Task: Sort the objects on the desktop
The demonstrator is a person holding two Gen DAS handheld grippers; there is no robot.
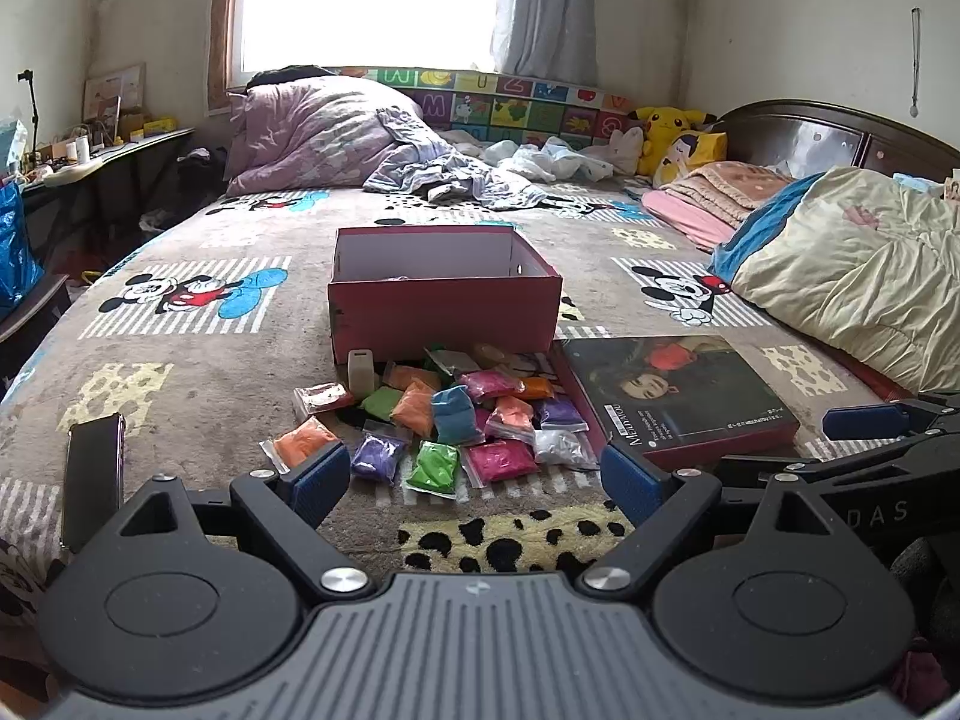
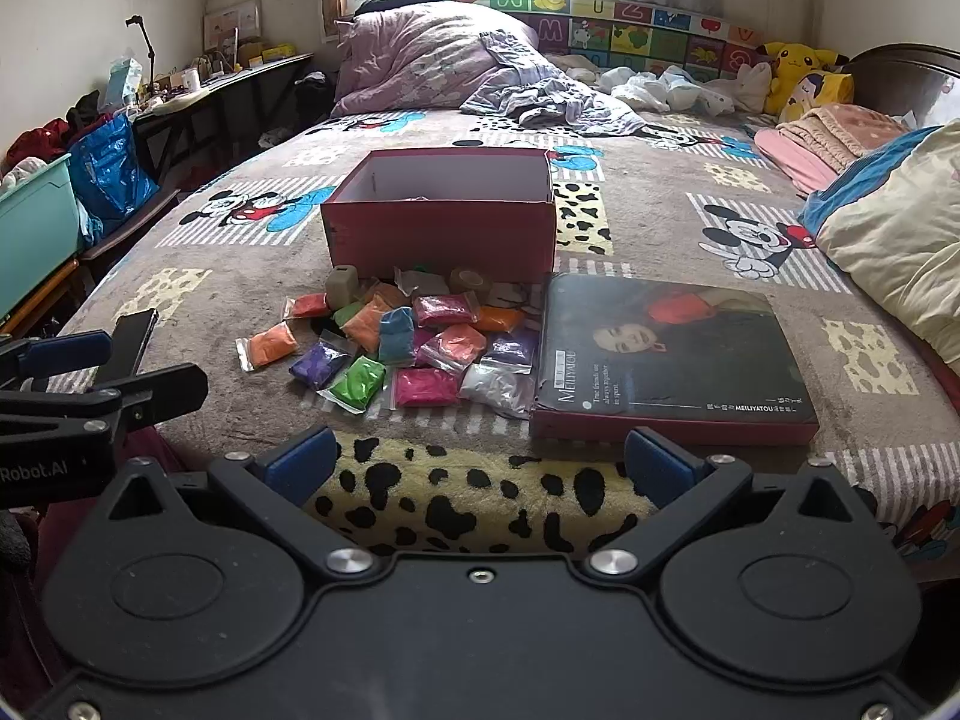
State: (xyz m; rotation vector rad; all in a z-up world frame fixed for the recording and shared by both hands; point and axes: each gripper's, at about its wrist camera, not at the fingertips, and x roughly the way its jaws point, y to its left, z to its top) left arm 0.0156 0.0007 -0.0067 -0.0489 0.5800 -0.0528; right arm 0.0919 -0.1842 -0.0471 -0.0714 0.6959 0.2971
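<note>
Holding: your left gripper (image 1: pixel 474 477) and right gripper (image 2: pixel 477 462), both spread, empty.
Bags (image 2: pixel 396 348): coloured heap on bed, before red box (image 2: pixel 438 228).
Lid (image 2: pixel 666 354): beside heap, reads "MEILIYATOU".

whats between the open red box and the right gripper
A heap of small coloured bags lies before the red box, then bare blanket up to the open right gripper; the right wrist view shows it.
</note>
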